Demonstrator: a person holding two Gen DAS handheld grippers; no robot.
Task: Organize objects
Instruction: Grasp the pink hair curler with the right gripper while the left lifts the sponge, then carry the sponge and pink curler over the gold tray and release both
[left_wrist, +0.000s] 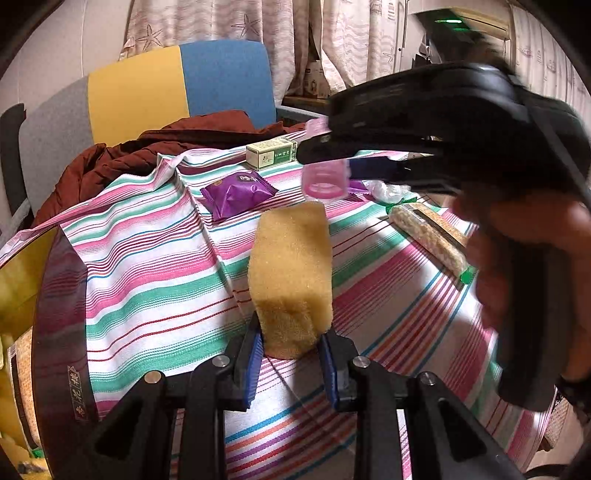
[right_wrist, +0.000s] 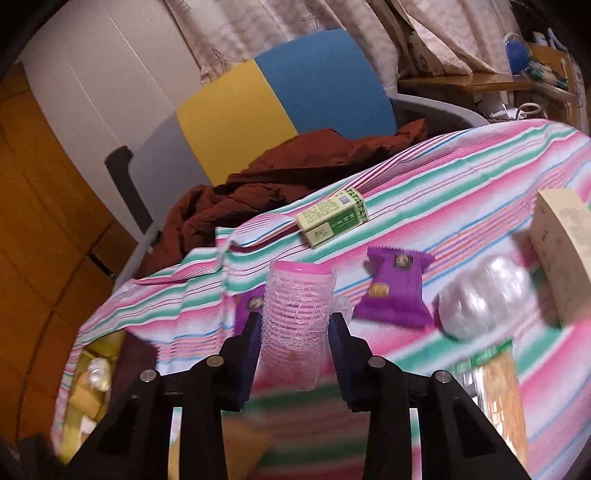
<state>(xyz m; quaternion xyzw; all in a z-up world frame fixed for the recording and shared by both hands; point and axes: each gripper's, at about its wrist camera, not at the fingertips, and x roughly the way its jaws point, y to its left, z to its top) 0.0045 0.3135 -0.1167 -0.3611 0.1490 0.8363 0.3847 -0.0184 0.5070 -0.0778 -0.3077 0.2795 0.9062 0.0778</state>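
My left gripper is shut on a yellow sponge and holds it above the striped tablecloth. My right gripper is shut on a pink hair roller; it also shows in the left wrist view, held high at the right. A purple snack packet and a green-and-cream box lie on the cloth beyond both grippers.
A dark box with yellow contents sits at the table's left edge. A wrapped cracker bar, a clear plastic ball and a cream carton lie to the right. A chair with a brown jacket stands behind.
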